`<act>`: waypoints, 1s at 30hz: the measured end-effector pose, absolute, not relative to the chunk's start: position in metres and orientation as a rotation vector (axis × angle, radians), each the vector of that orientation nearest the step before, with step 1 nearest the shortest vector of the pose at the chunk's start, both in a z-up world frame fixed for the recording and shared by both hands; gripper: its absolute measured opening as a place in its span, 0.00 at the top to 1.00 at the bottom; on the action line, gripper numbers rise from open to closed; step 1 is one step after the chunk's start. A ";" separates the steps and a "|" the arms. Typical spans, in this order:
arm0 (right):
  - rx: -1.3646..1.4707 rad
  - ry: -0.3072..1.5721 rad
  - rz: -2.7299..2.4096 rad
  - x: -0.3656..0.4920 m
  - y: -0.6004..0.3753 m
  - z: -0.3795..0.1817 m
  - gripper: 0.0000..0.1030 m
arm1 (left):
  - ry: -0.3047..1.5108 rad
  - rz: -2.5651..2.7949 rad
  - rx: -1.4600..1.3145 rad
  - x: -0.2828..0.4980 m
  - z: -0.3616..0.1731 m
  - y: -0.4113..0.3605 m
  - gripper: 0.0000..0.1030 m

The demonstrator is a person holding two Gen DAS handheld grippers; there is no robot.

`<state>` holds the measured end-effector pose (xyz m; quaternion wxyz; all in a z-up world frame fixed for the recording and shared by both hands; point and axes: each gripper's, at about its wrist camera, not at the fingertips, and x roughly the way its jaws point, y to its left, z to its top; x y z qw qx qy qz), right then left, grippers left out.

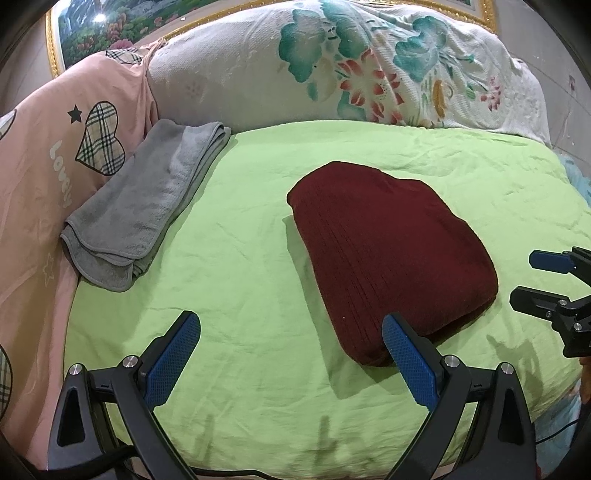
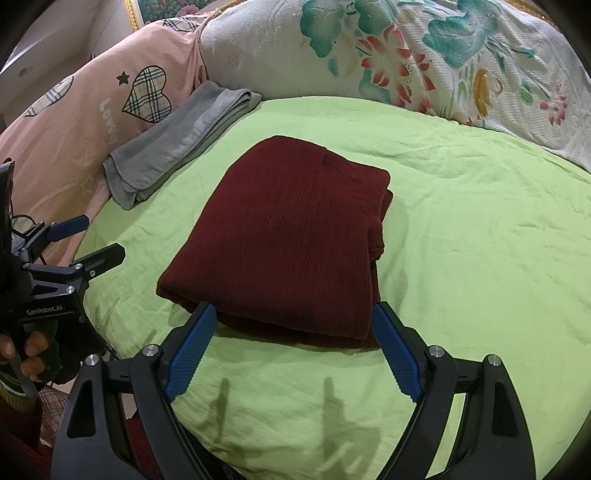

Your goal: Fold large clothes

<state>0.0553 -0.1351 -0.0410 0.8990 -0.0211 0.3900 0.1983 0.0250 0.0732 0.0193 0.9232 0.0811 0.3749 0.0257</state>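
Maroon ribbed knit sweater (image 2: 280, 240), folded into a thick rectangular bundle, lies flat on the lime-green bedsheet (image 2: 461, 229) about mid-bed, stacked layer edges showing along its right side in the right wrist view. Left gripper (image 1: 291, 332) hovers over the sheet just beside the bundle's near-left corner, jaws spread wide, nothing between them; its right blue pad sits in front of the sweater's near edge, contact unclear. Right gripper (image 2: 291, 321) is at the bundle's near edge, jaws also wide apart, straddling most of that edge, pads not pressing on the fabric. Each gripper shows at the margin of the other's view. Grey folded towel (image 1: 147, 206) lies at the sheet's left edge, against a pink quilt (image 1: 40, 155) printed with plaid hearts. White floral-print pillow (image 1: 332, 66) runs along the head of the bed, a gold-framed picture (image 1: 92, 29) behind it. Person's hand (image 2: 33, 354), in a dark fingerless glove, grips the left gripper's handle.
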 end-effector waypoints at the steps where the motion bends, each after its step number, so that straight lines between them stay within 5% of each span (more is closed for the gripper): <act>1: -0.044 0.807 0.411 0.056 -0.135 -0.042 0.17 | 0.770 0.054 0.165 0.025 0.019 0.074 0.04; 30: -0.047 0.823 0.408 0.054 -0.134 -0.047 0.17 | 0.800 0.025 0.172 0.028 0.012 0.069 0.04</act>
